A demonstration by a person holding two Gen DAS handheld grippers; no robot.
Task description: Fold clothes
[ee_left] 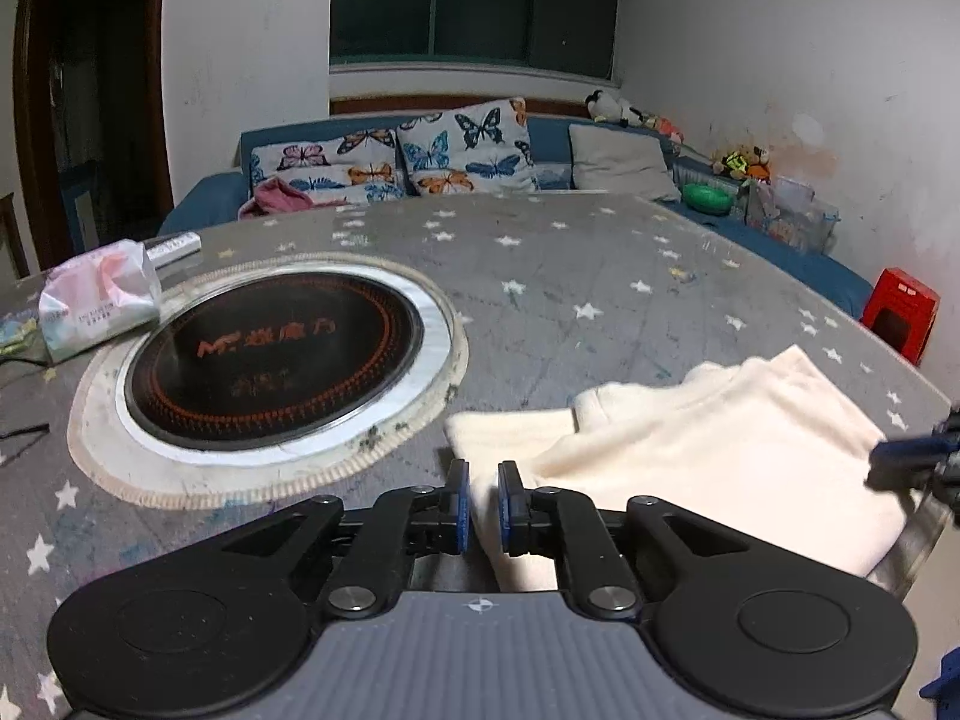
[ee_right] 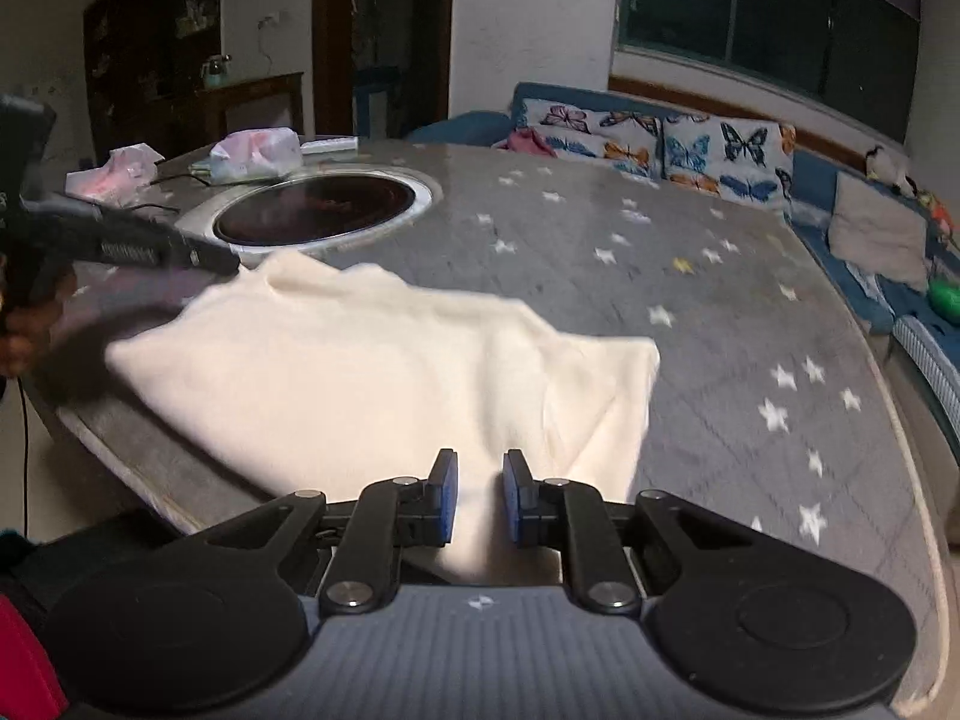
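Observation:
A cream garment (ee_left: 720, 438) lies partly folded on the grey star-patterned table (ee_left: 600, 276), close to the near edge. In the left wrist view my left gripper (ee_left: 483, 474) is shut on the garment's left corner, cloth pinched between its blue pads. My right gripper (ee_left: 900, 462) enters at the right edge, touching the garment's far side. In the right wrist view my right gripper (ee_right: 480, 462) is shut on the near edge of the garment (ee_right: 360, 360). The left gripper (ee_right: 228, 264) reaches the cloth's far left corner, held by a hand (ee_right: 24, 336).
A round black cooktop (ee_left: 270, 354) is set into the table left of the garment, with a tissue pack (ee_left: 102, 300) beside it. A blue sofa with butterfly cushions (ee_left: 462, 144) runs behind the table. A red box (ee_left: 900, 312) stands at the right.

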